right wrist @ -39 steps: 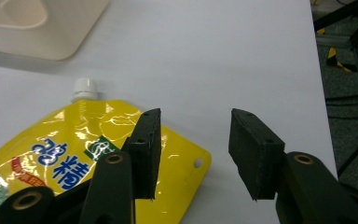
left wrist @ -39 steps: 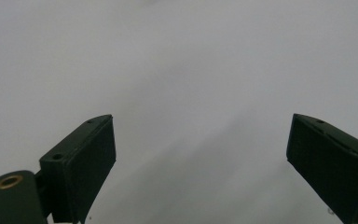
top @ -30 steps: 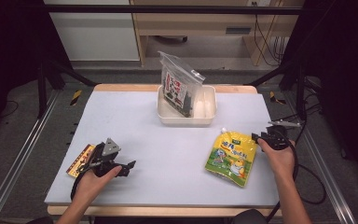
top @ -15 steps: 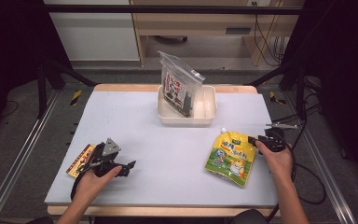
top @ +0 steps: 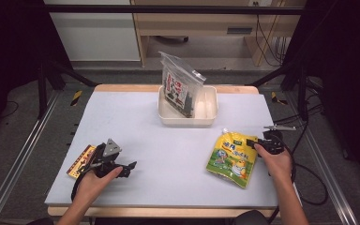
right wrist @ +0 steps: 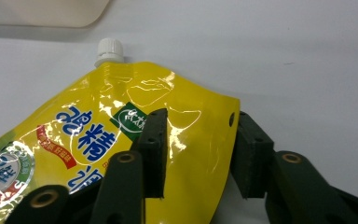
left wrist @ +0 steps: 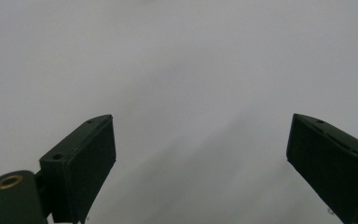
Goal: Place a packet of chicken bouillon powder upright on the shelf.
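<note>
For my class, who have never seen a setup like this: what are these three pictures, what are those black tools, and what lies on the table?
A person sits at a pale grey table and holds a hand-operated black two-jaw gripper in each hand. The high view looks down from above the person's side. The other two pictures come from small cameras riding on the grippers, looking along their jaws.

The left gripper rests near an orange flat packet; its jaws stand wide open over bare table.

The right gripper has its jaws on either side of the edge of a yellow spouted pouch with a white cap. Whether it is already pinching cannot be told.

Farther back stands a cream plastic tray holding a clear zip bag with red-printed contents, upright.
</note>
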`<state>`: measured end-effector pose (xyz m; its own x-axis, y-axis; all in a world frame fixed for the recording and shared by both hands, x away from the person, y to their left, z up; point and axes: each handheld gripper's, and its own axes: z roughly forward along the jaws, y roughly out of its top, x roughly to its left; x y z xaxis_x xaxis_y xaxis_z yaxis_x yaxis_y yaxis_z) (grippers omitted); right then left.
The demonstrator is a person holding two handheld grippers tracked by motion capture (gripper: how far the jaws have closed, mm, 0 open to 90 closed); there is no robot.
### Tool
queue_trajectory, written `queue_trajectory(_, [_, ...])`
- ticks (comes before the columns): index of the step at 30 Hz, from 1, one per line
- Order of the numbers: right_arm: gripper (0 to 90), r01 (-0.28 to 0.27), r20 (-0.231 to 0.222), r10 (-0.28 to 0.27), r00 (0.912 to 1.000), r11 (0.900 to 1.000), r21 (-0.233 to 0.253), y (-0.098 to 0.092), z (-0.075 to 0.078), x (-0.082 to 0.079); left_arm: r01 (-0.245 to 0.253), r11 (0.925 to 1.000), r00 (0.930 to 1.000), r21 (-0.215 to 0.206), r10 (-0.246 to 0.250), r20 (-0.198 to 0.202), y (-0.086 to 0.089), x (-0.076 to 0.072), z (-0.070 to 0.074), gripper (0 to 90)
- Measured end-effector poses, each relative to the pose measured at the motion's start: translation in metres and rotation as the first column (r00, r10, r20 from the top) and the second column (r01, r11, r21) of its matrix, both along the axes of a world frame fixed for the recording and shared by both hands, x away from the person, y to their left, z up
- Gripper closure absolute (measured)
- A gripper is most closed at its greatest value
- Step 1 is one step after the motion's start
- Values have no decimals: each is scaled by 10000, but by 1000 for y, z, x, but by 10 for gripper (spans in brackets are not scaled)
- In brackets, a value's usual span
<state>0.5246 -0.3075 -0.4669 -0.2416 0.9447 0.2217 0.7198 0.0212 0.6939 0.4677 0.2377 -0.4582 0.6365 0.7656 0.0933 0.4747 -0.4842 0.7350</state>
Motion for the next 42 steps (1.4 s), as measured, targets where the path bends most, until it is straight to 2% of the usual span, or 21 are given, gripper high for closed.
queue_trajectory(4, [737,60,-101,-63,9999,9996,-293,1,0,1,-9,10000,10000,-16,9,17,0,0,0,78])
queue_trajectory(7, [887,91,-197,-101,9998,9988,-484,0,0,0,-24,10000,10000,-2,24,32,1,0,0,78])
queue_trajectory(9, [900,36,-45,-38,10000,9994,-337,0,3,-1,-35,10000,10000,-22,36,42,1,0,1,78])
queue_trajectory(11, [900,-38,88,42,10000,9991,-430,2,10,-2,-32,10000,10000,-6,32,28,1,0,1,78])
queue_trajectory(14, [900,-207,545,232,9982,9987,-463,6,24,-6,-29,10000,10000,-15,29,27,1,0,1,78])
queue_trajectory(18, [900,-663,1284,725,9891,9965,-514,15,51,-12,-40,9999,10000,-105,41,57,2,1,1,79])
queue_trajectory(19, [900,-748,1338,819,9876,9955,-575,18,56,-14,-61,9999,10000,-123,61,72,2,1,2,81])
queue_trajectory(22, [900,-1273,1819,1399,9733,9887,-792,31,77,-17,-69,9999,9999,-137,71,102,3,1,4,83])
queue_trajectory(24, [900,-1510,1974,1656,9662,9847,-868,39,88,-19,-76,9999,9999,-94,77,129,4,0,5,83])
queue_trajectory(26, [900,-1870,2154,2055,9547,9769,-1029,50,100,-20,6,10000,9999,-91,-5,119,4,0,8,84])
queue_trajectory(29, [900,-2478,2429,2739,9306,9596,-1331,65,116,-23,211,9998,9997,-30,-211,89,2,0,12,84])
queue_trajectory(30, [900,-2601,2515,2873,9242,9559,-1362,69,119,-24,268,9996,9996,-106,-268,60,2,1,14,85])
queue_trajectory(31, [900,-2780,2640,3076,9141,9497,-1439,73,122,-24,317,9993,9995,-183,-317,23,1,1,16,86])
queue_trajectory(33, [900,-3075,2694,3400,9010,9387,-1559,82,128,-25,432,9986,9991,-295,-431,19,-2,2,19,86])
queue_trajectory(39, [900,-3807,2761,4193,8648,9062,-1839,103,141,-26,927,9954,9957,-251,-929,-72,-12,5,28,87])
queue_trajectory(42, [900,-4215,2799,4642,8403,8842,-2012,113,145,-26,1139,9930,9934,-320,-1143,-118,-15,8,34,89])
